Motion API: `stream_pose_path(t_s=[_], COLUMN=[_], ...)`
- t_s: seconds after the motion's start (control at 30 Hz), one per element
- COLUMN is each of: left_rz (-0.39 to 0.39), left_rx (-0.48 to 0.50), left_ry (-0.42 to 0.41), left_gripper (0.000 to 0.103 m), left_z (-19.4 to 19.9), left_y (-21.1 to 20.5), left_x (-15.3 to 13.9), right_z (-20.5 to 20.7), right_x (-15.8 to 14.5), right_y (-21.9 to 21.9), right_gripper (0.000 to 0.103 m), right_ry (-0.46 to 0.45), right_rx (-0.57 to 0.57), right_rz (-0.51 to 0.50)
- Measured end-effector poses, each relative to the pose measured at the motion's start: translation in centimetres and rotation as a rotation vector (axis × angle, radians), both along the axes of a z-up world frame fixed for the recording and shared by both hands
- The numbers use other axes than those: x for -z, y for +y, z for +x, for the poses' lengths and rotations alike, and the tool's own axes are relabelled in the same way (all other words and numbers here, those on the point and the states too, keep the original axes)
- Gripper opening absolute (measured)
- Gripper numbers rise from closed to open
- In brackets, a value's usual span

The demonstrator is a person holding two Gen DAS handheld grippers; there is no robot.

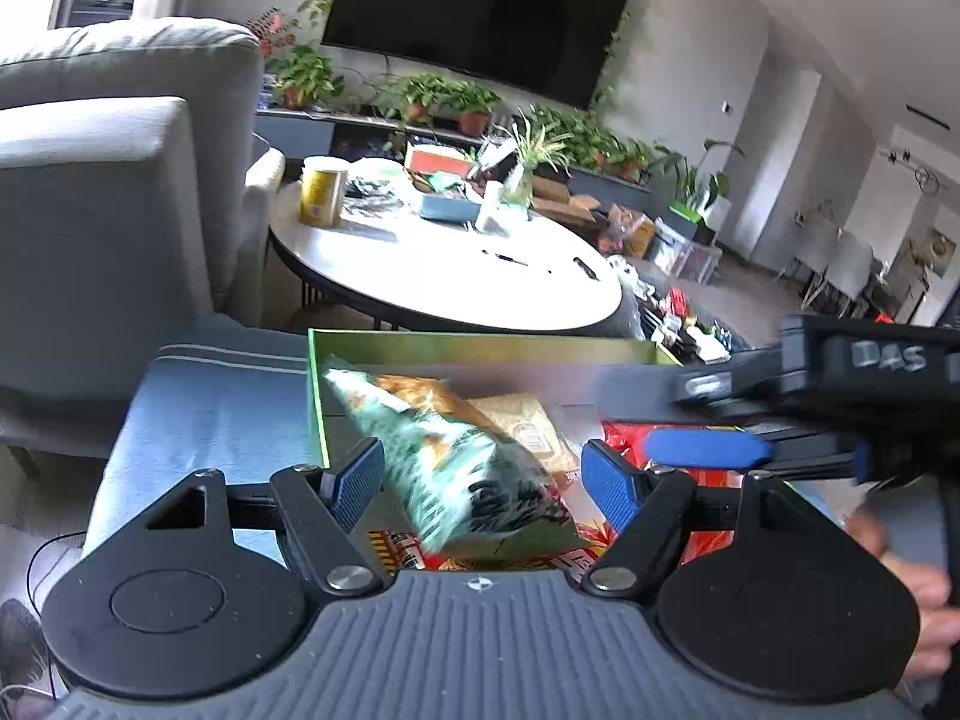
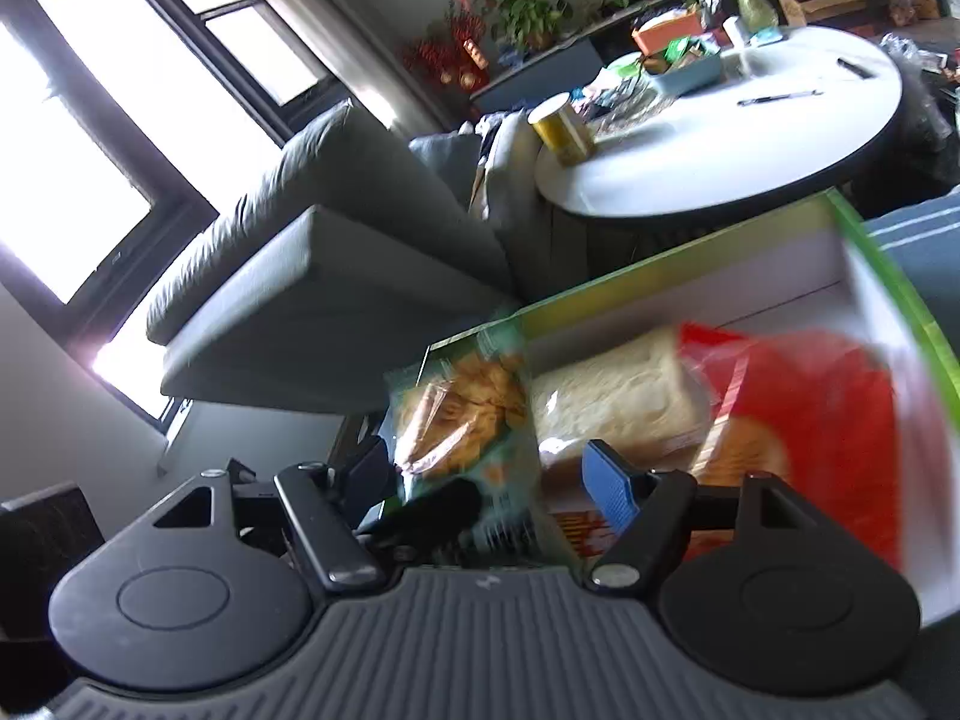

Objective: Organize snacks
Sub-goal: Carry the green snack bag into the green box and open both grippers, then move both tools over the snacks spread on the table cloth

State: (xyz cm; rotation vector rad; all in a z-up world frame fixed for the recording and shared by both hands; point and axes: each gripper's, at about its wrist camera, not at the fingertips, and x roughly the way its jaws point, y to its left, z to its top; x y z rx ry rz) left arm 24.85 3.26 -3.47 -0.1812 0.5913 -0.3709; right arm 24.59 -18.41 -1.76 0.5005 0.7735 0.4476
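Observation:
A green-rimmed box (image 1: 480, 343) holds snacks: a green chip bag (image 1: 462, 456), a pale bread pack (image 1: 531, 426) and red packets (image 1: 708, 540). My left gripper (image 1: 483, 477) is open, its blue pads either side of the green chip bag, which lies tilted on the other snacks. My right gripper (image 1: 708, 449) reaches in from the right over the box. In the right wrist view my right gripper (image 2: 492, 480) is open over the green chip bag (image 2: 474, 420), with the bread pack (image 2: 618, 402) and a red bag (image 2: 816, 420) in the box (image 2: 888, 276). That view is blurred.
The box sits on a blue striped cloth (image 1: 204, 414). A grey sofa (image 1: 114, 192) stands at left. A round white table (image 1: 456, 270) behind carries a yellow can (image 1: 323, 189), a blue tray and plants. A hand (image 1: 918, 588) shows at right.

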Motion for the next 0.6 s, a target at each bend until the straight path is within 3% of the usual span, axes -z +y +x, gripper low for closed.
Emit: stream_pose_path(t_s=[0.27, 0.6], left_rz=[-0.009, -0.009], left_rx=[0.033, 0.076], left_ry=[-0.074, -0.044], left_gripper=[0.073, 0.076], left_z=[-4.8, -12.9], left_y=[-0.2, -0.8], left_x=[-2.4, -1.9], right_z=[-5.9, -14.2], right_x=[-3.9, -1.2], right_y=[-4.0, -4.6], right_gripper=[0.065, 0.065], right_ry=[-0.088, -0.033], right_rx=[-0.01, -0.045], right_rz=[-0.17, -0.111])
